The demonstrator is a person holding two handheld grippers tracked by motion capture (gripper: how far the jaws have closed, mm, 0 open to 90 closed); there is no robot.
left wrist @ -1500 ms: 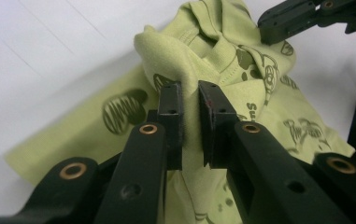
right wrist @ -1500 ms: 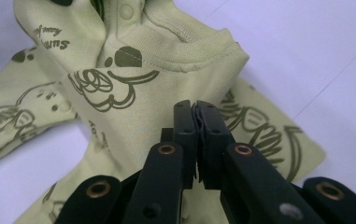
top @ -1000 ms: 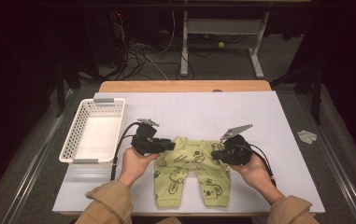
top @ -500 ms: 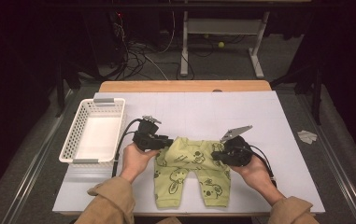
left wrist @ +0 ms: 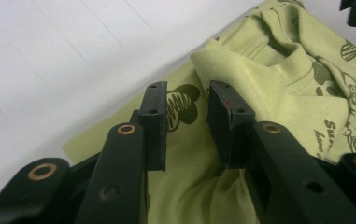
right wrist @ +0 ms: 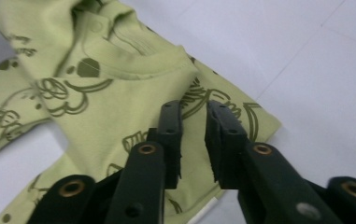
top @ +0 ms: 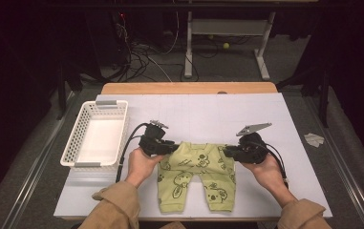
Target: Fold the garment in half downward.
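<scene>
A pair of small light-green pants (top: 196,171) with dark cartoon prints lies flat on the white table (top: 208,112), waistband toward the far side and legs toward the person. My left gripper (top: 172,147) is at the left end of the waistband. Its jaws (left wrist: 187,100) stand apart just above the pants (left wrist: 278,70), pressing on nothing. My right gripper (top: 227,152) is at the right end of the waistband. Its jaws (right wrist: 193,119) have just been opening; a gap shows between the pads, and the pants (right wrist: 101,84) lie under them, not pinched.
A white mesh basket (top: 78,131) stands empty at the table's left side, close to the left hand. Bare white tabletop stretches behind the pants and to their right. Cables trail from both grippers toward the person.
</scene>
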